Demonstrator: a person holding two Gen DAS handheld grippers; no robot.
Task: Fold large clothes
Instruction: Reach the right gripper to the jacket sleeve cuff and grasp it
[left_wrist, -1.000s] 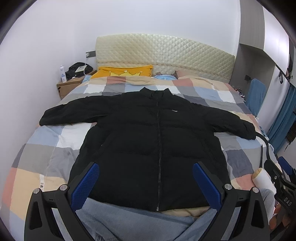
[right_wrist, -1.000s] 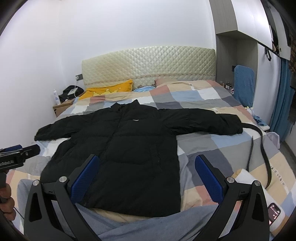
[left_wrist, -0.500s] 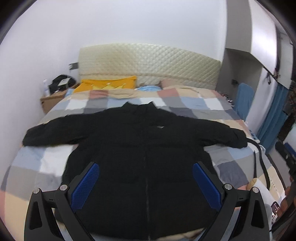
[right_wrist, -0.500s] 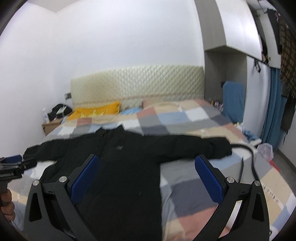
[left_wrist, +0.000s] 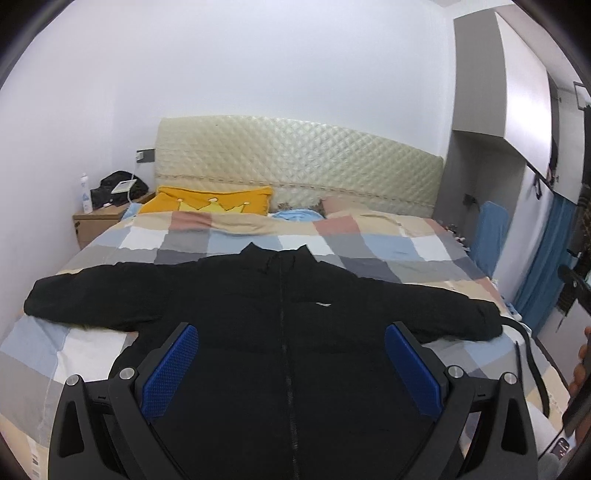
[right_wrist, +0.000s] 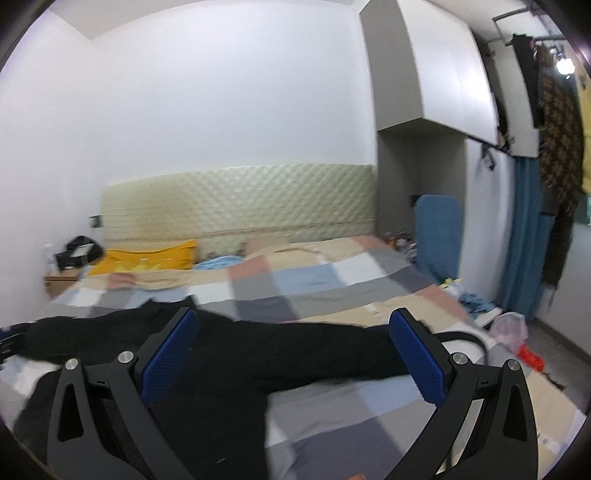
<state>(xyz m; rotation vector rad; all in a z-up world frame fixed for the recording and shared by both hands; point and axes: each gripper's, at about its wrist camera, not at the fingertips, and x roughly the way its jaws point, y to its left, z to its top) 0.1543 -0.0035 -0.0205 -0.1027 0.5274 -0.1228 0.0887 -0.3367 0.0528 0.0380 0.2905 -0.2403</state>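
Black jacket (left_wrist: 266, 332) lies flat on the bed (left_wrist: 369, 251), front up, zip closed, collar toward the headboard (left_wrist: 295, 162). Both sleeves spread straight out to the sides; the right cuff reaches the bed's edge, beside a black strap (left_wrist: 532, 354) that curves down there. Checked quilt under it, in grey, blue, cream and pink squares.

Left gripper (left_wrist: 291, 369): jaws wide, nothing between the blue pads, held over the jacket's lower front, no contact visible.

Right gripper (right_wrist: 291, 358): jaws wide, empty, raised over the jacket's right sleeve (right_wrist: 314, 350). This view is motion-blurred; details beyond the sleeve are soft.

Yellow pillow (left_wrist: 207, 201) against the headboard, a light blue cloth (left_wrist: 295, 214) next to it. Nightstand (left_wrist: 99, 221) at the far left corner, carrying a black bag (left_wrist: 118, 186) and a white bottle (left_wrist: 85, 197). Blue curtain (right_wrist: 521, 236) on the right wall, clothes hanging above it.
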